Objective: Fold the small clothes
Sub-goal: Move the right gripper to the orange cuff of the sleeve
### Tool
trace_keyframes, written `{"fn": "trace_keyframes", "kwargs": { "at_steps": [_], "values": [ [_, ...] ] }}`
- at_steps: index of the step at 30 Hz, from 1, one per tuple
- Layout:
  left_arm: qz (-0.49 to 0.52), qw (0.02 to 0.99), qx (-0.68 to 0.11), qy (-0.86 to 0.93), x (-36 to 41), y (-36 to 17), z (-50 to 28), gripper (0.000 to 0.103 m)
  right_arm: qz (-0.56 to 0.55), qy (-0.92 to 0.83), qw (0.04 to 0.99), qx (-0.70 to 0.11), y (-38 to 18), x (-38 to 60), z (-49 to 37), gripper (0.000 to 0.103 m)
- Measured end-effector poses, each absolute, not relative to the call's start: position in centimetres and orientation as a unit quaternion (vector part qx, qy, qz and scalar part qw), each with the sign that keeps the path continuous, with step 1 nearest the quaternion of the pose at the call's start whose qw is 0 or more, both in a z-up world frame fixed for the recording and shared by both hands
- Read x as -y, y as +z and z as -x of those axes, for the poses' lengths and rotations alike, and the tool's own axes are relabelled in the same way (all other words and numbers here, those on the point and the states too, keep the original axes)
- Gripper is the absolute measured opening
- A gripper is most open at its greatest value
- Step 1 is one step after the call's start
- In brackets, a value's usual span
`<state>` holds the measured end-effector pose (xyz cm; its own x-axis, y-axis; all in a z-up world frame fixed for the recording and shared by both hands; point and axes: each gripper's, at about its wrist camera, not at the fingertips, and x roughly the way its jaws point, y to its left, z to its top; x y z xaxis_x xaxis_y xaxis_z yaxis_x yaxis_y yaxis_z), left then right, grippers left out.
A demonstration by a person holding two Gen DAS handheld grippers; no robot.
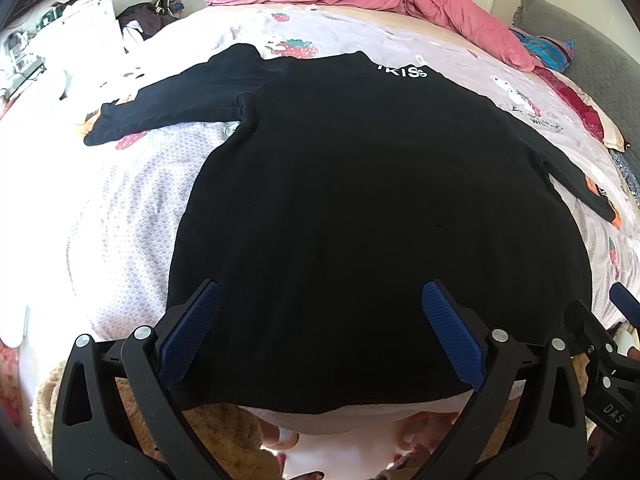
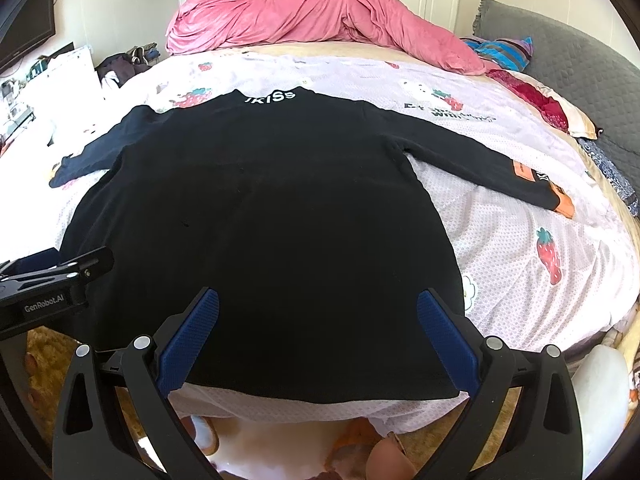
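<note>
Between wide-spread blue pads of left gripper (image 1: 320, 332): hem of black long-sleeved top (image 1: 360, 200), spread flat on strawberry-print sheet (image 1: 132, 208). Fingers far apart, gripping nothing; contact with cloth unclear. Same for right gripper (image 2: 318, 336): jaws gaping over hem of top (image 2: 260, 208), nothing clamped. Beyond claws: collar with white lettering, sleeves stretched out to either side, orange cuff (image 2: 564, 206) on right sleeve. Farther back: heaped pink duvet (image 2: 320, 16)
</note>
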<state>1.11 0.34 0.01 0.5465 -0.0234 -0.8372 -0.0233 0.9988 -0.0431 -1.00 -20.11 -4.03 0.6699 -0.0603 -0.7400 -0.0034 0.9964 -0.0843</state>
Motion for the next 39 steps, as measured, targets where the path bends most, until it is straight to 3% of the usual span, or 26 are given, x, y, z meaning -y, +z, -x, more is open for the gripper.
{"fn": "trace_keyframes", "kwargs": {
  "at_steps": [15, 39],
  "values": [
    [0.040, 0.879, -0.475, 0.000, 0.7, 0.8, -4.5, 0.095, 0.019, -0.025, 0.921, -0.389, -2.7, 21.5, -0.8, 0.099],
    [0.025, 0.879, -0.474, -0.048, 6.8, 2.7, -13.8, 0.095, -0.079, -0.113, 0.912, -0.386, -1.5, 31.8, -8.2, 0.099]
  ]
}}
